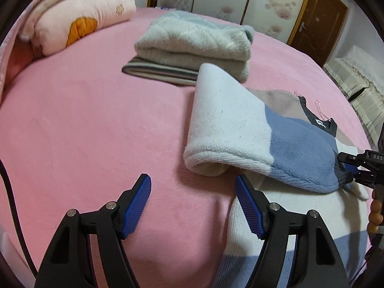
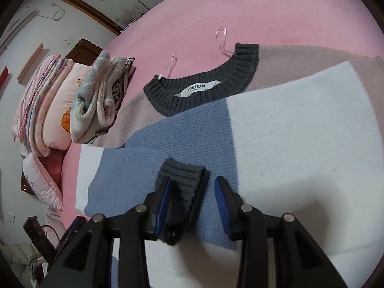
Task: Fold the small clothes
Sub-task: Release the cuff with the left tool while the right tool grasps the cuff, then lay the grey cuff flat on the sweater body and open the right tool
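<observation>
Black arms with blue ribbed pads fill the bottom of each wrist view; the left gripper (image 1: pixel 193 187) stands with its fingers spread and nothing between them, only the pink bedsheet (image 1: pixel 84 124) showing in the gap, while its right-hand finger (image 1: pixel 247 206) lies over the white edge of the sweater (image 1: pixel 228 120); that sweater, a knit in white, blue and dusty pink blocks, lies just ahead of and to the right of those fingers, one sleeve folded across its body so that a soft roll of white cloth faces the fingertips; beyond the roll, well ahead of the left fingers, sits a stack of folded clothes (image 1: pixel 194 45), with a folded pink quilt (image 1: pixel 79 16) off to the far left; the right gripper (image 2: pixel 192 183) hovers over the blue part of the sweater with its fingers parted, and the dark grey ribbed cuff (image 2: pixel 182 187) of the folded sleeve sits between them, lying against the left-hand pad (image 2: pixel 163 204) and clear of the right-hand one, so it is released rather than clamped (the cuff looks slack, not squeezed); ahead of the right fingers the dark grey collar (image 2: pixel 204 88) lies flat on the bed with its white label (image 2: pixel 196 88) facing up, and two clear hanger loops (image 2: pixel 222 38) trail onto the sheet beyond it.
</observation>
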A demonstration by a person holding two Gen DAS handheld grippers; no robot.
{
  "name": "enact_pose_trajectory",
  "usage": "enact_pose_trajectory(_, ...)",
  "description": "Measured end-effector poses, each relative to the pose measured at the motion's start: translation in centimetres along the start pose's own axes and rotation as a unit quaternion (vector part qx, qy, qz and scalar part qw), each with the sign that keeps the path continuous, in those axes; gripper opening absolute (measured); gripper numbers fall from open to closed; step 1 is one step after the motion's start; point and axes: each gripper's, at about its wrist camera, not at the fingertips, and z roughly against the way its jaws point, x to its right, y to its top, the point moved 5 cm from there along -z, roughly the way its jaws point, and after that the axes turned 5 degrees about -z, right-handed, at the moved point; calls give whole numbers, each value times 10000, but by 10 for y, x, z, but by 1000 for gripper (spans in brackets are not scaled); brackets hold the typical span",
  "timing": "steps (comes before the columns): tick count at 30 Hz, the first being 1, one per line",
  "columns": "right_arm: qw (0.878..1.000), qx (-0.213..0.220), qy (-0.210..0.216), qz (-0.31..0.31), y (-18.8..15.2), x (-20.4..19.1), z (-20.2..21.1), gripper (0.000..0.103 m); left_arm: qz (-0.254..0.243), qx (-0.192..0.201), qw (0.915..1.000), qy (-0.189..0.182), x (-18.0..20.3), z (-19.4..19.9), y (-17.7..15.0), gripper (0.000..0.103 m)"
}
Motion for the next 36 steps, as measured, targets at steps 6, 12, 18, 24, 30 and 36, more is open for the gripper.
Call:
enact_pose_trajectory(6, 9992, -35, -24, 406, -1, -16, -3, 10, 419, -208, 9984, -328, 1, -24, -1, 71)
enact_pose_trajectory(12, 9903, 657, -100, 1219, 0, -61, 38, 7, 632, -194, 9969, -418, 3, -38, 7, 71)
enact_pose_trajectory(18, 9727, 1459, -297, 1780, 20, -104, 90, 7, 828, -190, 9957, -377, 7, -46, 18, 71)
enact_pose_trajectory(24, 9629, 1937, -768, 1715, 46, -92, 130, 7, 703, -302, 9970, -146, 20, -52, 27, 71)
enact_pose_trajectory(30, 9618, 2115, -1190, 1266, 59, -45, 155, 7, 272, -392, 9986, 208, 39, -55, 28, 71)
enact_pose_trajectory(36, 9642, 1964, -1611, 762, 63, 16, 151, 7, -94, -404, 9983, 407, 51, -54, 28, 71)
